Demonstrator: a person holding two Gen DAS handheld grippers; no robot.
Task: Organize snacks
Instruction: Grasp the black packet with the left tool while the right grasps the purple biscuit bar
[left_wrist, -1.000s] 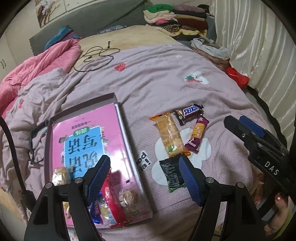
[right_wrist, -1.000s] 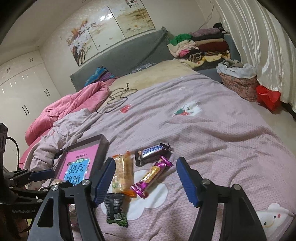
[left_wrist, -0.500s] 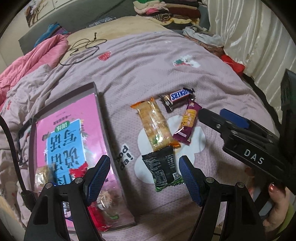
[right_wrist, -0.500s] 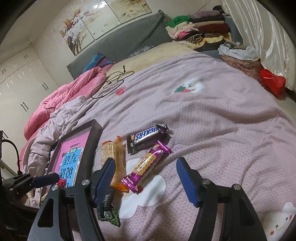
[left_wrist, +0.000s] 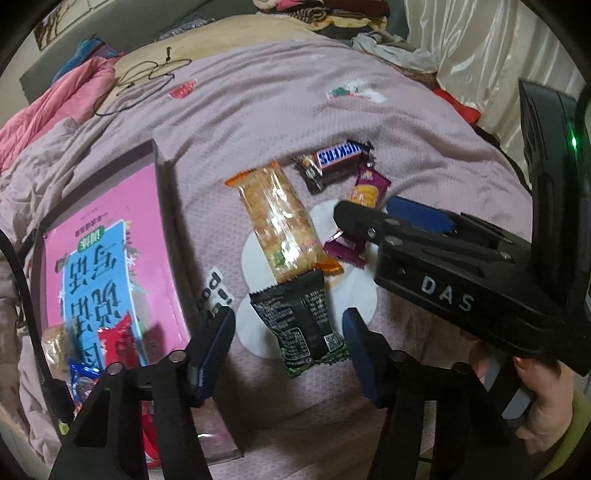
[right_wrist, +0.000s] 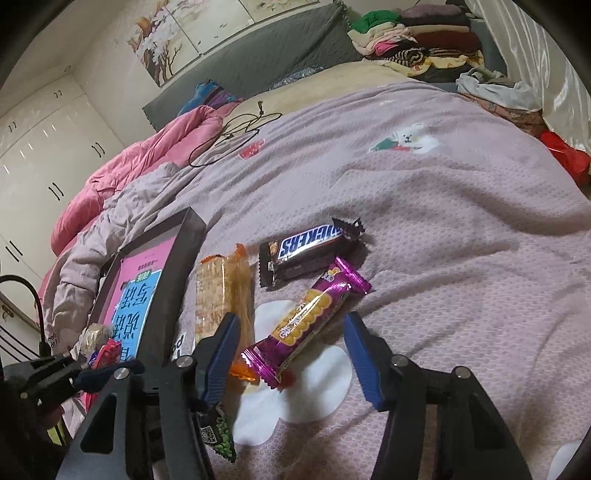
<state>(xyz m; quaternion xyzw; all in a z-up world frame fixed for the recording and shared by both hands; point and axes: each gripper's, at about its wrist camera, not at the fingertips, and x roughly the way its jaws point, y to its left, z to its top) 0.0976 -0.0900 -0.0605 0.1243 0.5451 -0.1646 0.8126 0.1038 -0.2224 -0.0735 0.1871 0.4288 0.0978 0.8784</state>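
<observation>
**Both grippers closing over snacks on the bedspread**

The black packet lies on the white cloud print of the purple bedspread, between the left gripper's closing jaws, untouched. Above it lies the orange cracker pack. The purple bar sits between the right gripper's closing jaws, pads clear. The Snickers bar lies beyond. Left of the print is a dark tray.

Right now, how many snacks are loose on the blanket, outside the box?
4: Snickers farthest, purple bar in front of it, cracker pack nearest the box, black packet nearest the camera. More lie in the box, partly hidden.
</observation>
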